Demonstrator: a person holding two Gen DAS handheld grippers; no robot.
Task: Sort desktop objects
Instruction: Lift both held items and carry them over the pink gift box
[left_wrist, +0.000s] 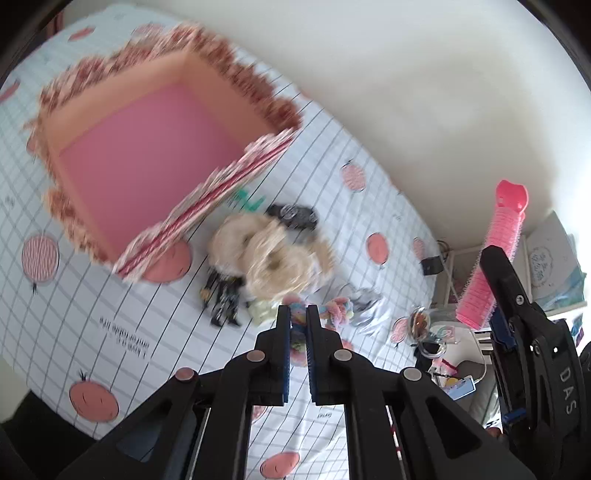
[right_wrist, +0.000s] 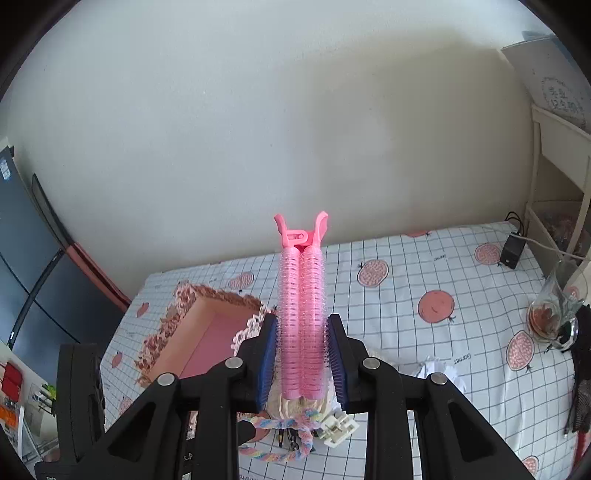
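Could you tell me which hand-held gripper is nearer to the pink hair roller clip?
Right. The right hand-held gripper is shut on the pink hair roller clip, holding it upright. The left hand-held gripper is off to its side, shut on a pastel braided cord.

A white checked cloth (right_wrist: 406, 280) printed with pink fruit covers the table. On it stands a pink frilled box (left_wrist: 147, 158), the landmark. Just beside the box lie cream fluffy scrunchies (left_wrist: 269, 254), black clips (left_wrist: 221, 295) and a dark hair tie (left_wrist: 293, 216). Farther from it sit a black adapter (right_wrist: 513, 251) and a glass (right_wrist: 554, 306).
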